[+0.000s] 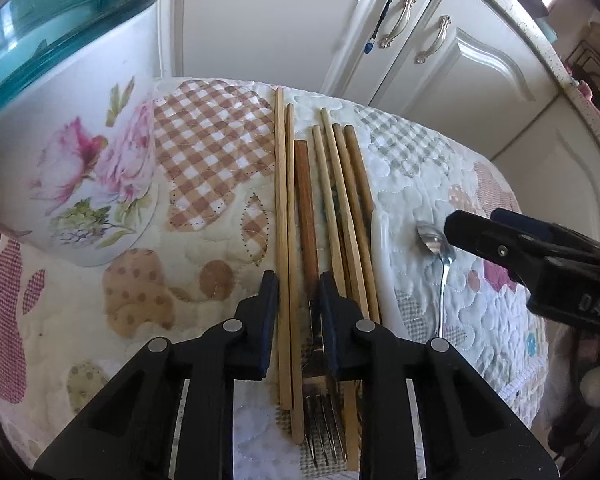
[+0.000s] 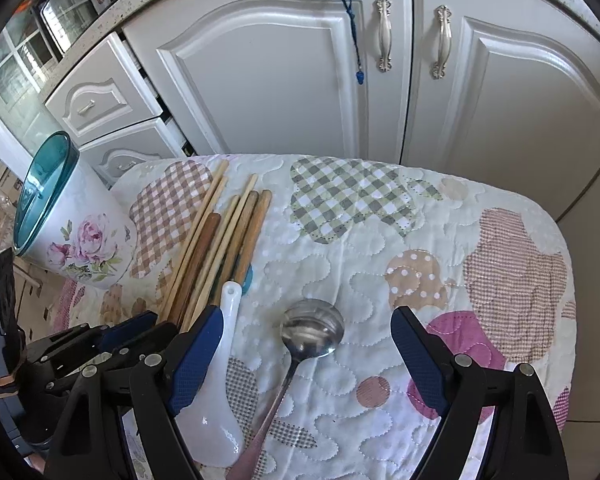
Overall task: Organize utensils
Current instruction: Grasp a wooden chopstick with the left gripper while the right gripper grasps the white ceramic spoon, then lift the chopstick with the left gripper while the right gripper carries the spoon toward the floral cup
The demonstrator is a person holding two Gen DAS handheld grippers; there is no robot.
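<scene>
On a quilted patchwork cloth (image 1: pixel 204 168) lies a row of wooden chopsticks (image 1: pixel 340 184) and a fork (image 1: pixel 306 208) with a brown wooden handle. My left gripper (image 1: pixel 298 280) points down at them, its pads pressed on two pale chopsticks and the fork handle together. To the right lie a white ceramic spoon (image 2: pixel 220 400) and a metal spoon (image 2: pixel 312 328). My right gripper (image 2: pixel 305 312) stands wide open, straddling the metal spoon's bowl, with its left finger over the white spoon. A floral utensil holder (image 2: pixel 76 236) with a teal rim stands at the left.
White cabinet doors (image 2: pixel 280 80) with metal handles rise behind the cloth, and a blue cord (image 2: pixel 350 20) hangs in front of them. The cloth's edge curves away at the right (image 2: pixel 556 216). The holder (image 1: pixel 72 152) stands close to my left gripper.
</scene>
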